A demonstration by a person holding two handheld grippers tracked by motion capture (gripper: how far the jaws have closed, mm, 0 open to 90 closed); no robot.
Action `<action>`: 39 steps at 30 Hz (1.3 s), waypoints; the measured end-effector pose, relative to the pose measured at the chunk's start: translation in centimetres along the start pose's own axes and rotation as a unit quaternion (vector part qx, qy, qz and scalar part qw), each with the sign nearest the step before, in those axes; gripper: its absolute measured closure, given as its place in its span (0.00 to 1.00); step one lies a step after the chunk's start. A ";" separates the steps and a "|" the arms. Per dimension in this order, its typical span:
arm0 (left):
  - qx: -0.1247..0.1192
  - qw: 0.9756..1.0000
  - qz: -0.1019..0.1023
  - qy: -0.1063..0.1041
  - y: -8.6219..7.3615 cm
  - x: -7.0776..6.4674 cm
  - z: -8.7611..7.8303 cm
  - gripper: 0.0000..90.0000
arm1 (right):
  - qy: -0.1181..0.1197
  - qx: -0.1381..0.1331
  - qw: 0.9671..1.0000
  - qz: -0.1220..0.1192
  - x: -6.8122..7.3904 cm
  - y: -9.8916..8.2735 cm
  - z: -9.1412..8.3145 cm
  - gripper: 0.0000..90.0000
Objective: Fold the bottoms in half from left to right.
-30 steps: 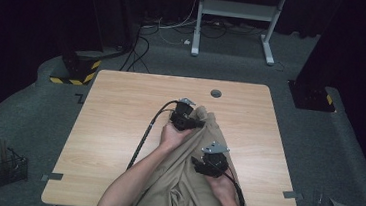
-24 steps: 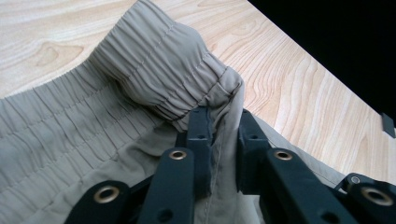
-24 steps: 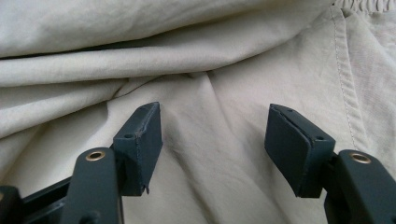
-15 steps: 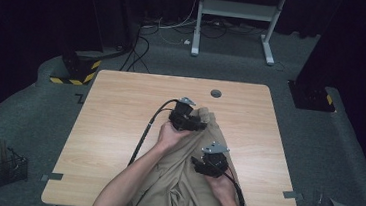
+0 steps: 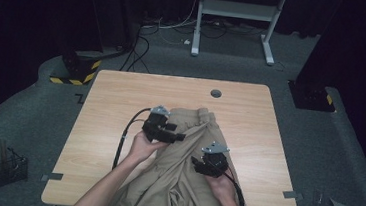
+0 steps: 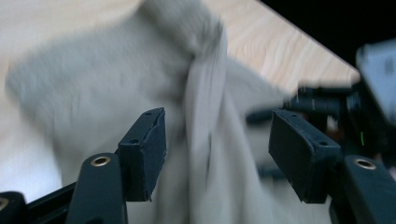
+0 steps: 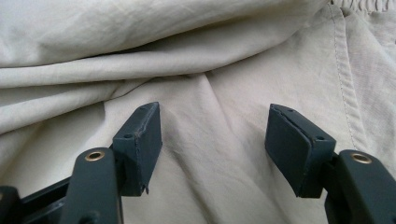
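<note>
Lying at the lower middle of the high view, the trousers (image 5: pixel 185 173) are spread from the table's (image 5: pixel 121 102) centre down over its near edge, the waistband (image 5: pixel 205 116) farthest up the frame. The cloth is creased in long folds, and a raised ridge of it stands upright in the middle of the left gripper view (image 6: pixel 205 93).

The left gripper (image 5: pixel 175 136) is held just left of the waistband, at the cloth's upper left edge. Its jaws have just been opening and now stand wide, with the ridge loose between them and no pad pressing on it. The right gripper (image 5: pixel 196 165) is held over the cloth at lower right of centre, jaws likewise spread wide above a flat, wrinkled patch beside a seam (image 7: pixel 343 70); nothing is gripped.

The step in hand is judged to be a re-grip for straightening or folding. It is best done if a single edge or seam is pinched rather than a bunched ridge, both pads are set squarely on the cloth before closing, and the pull is made evenly outward so creases are drawn flat, not dragged.
</note>
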State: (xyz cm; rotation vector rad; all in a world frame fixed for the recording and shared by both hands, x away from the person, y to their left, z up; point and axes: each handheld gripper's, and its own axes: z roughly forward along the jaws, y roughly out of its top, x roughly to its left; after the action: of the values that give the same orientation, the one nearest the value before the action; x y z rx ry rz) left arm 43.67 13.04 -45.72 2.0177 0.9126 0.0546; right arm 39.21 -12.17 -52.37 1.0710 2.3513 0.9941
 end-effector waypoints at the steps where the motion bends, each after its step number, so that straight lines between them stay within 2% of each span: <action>1: 0.002 1.000 -0.006 0.002 -0.9 0.0 -0.2 0.41 | 0.000 0.000 1.000 0.000 0.0 0.0 0.0 0.40; 3: 0.001 1.000 -0.022 -0.006 -2.6 0.1 -0.5 0.41 | 0.000 0.000 1.000 0.001 0.0 0.0 0.0 0.40; 4: 0.001 1.000 -0.022 -0.006 -2.6 0.1 -0.5 0.41 | 0.000 0.000 1.000 0.001 0.0 0.0 0.0 0.40; 5: 0.008 1.000 -0.029 -0.010 -3.7 0.0 -0.4 0.42 | 0.000 0.001 1.000 0.001 0.0 0.0 0.0 0.40; 6: 0.012 0.999 -0.030 -0.007 -4.0 -0.1 -0.3 0.43 | 0.000 0.001 1.000 0.001 0.0 0.0 0.0 0.40; 7: 0.016 0.999 -0.038 -0.002 -4.6 -0.2 -0.1 0.44 | 0.000 0.001 1.000 0.001 0.0 0.0 0.0 0.40; 9: 0.021 0.998 -0.053 -0.007 -5.3 -0.2 0.4 0.47 | 0.000 0.001 1.000 0.002 0.0 0.0 0.0 0.40; 12: 0.025 0.998 -0.058 -0.009 -5.9 -0.5 0.8 0.56 | 0.001 0.002 1.000 0.007 0.0 0.0 0.0 0.43; 14: 0.033 0.998 -0.043 0.017 -6.5 -1.1 1.5 0.61 | -0.002 0.000 1.000 0.005 0.1 0.0 -0.3 0.52; 16: 0.033 0.998 -0.045 0.023 -6.8 -1.3 1.9 0.66 | 0.006 0.001 1.000 0.005 0.2 0.1 -0.9 0.54; 19: 0.031 0.998 -0.048 0.030 -6.9 -1.3 2.3 0.71 | 0.010 0.007 1.000 0.000 0.6 0.1 -1.6 0.53; 20: 0.027 0.998 -0.049 0.033 -6.8 -1.2 2.4 0.76 | 0.010 0.016 1.000 -0.011 0.7 -0.2 -2.1 0.52; 23: 0.025 0.998 -0.045 0.043 -6.8 -1.2 2.5 0.84 | 0.009 0.028 1.000 -0.007 0.6 -0.8 -1.8 0.50; 25: 0.031 0.997 -0.039 0.052 -6.6 -1.0 2.6 0.88 | 0.007 0.017 1.000 -0.002 0.6 -1.0 -1.7 0.49; 29: 0.027 0.997 -0.048 0.059 -6.3 -0.3 2.8 0.93 | 0.010 0.002 1.000 -0.004 0.7 -0.7 -0.9 0.47; 35: 0.034 0.996 -0.052 0.068 -5.5 0.8 2.9 0.96 | 0.009 0.000 1.000 -0.003 0.6 0.5 0.4 0.46; 39: 0.043 0.994 -0.052 0.087 -4.5 2.3 3.0 0.96 | 0.005 -0.002 1.000 0.003 0.6 1.6 1.7 0.46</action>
State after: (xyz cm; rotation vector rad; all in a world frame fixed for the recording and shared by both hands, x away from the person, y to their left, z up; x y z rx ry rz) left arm 43.79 13.80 -51.53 2.0665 1.1464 0.1382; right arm 40.64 -10.16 -52.39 1.0741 2.3533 1.0083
